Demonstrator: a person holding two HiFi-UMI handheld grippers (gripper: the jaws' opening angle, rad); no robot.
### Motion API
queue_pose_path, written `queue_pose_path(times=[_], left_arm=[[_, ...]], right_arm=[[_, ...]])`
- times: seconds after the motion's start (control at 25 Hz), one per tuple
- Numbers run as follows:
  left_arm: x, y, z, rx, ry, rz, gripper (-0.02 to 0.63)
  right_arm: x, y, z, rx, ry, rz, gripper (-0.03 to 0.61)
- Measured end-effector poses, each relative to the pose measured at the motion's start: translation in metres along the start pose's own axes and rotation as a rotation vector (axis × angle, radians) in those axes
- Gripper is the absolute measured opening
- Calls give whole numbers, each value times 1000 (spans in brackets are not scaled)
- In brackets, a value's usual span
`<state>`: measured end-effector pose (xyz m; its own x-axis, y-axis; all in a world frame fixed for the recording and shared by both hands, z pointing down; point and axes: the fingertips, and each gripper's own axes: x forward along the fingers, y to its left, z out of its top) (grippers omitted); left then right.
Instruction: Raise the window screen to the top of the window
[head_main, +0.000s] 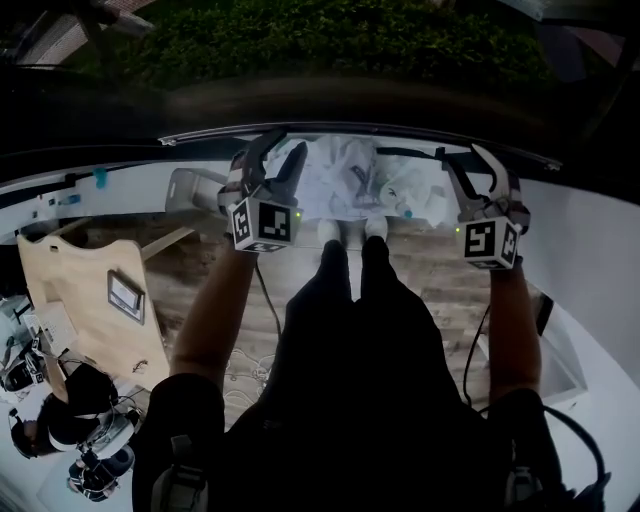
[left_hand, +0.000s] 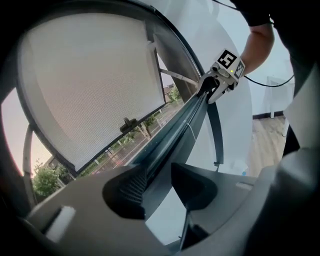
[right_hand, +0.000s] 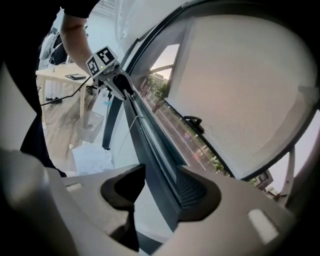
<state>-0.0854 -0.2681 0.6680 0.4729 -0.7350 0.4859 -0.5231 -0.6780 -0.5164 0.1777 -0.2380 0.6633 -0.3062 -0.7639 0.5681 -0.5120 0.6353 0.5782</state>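
The window screen is a pale mesh (left_hand: 90, 85) in a dark frame, with a small black latch (left_hand: 128, 122) on its lower edge. Below it, street and trees show through the glass. A dark window rail (left_hand: 175, 130) runs between the jaws of my left gripper (left_hand: 155, 187), which stands open around it. My right gripper (right_hand: 162, 192) is open around the same rail (right_hand: 150, 145) farther along. From each gripper view the other gripper shows at the rail's far end: the right gripper (left_hand: 212, 87) and the left gripper (right_hand: 117, 82). In the head view, both the left gripper (head_main: 277, 158) and the right gripper (head_main: 472, 165) reach up to the rail (head_main: 400, 130).
The person's legs and feet stand on a wood floor below the window. A light wooden table (head_main: 90, 290) is at the left, with equipment (head_main: 70, 430) beneath it. A white crumpled sheet (head_main: 350, 175) lies by the wall. Cables hang from both grippers.
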Motion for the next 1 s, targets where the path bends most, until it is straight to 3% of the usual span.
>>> queue_pose_path(times=[0.36, 0.56, 0.72, 1.0], left_arm=[[1, -6, -1, 196, 18, -12, 126], [3, -4, -3, 329, 66, 16, 103], [6, 3, -1, 324, 90, 42, 67], [8, -1, -6, 319, 125, 71, 64]], right_arm=[[10, 6, -11, -152, 85, 2, 190], [13, 7, -12, -166, 115, -14, 190], [15, 6, -13, -189, 136, -48, 190], [18, 9, -17, -225, 188, -45, 169]])
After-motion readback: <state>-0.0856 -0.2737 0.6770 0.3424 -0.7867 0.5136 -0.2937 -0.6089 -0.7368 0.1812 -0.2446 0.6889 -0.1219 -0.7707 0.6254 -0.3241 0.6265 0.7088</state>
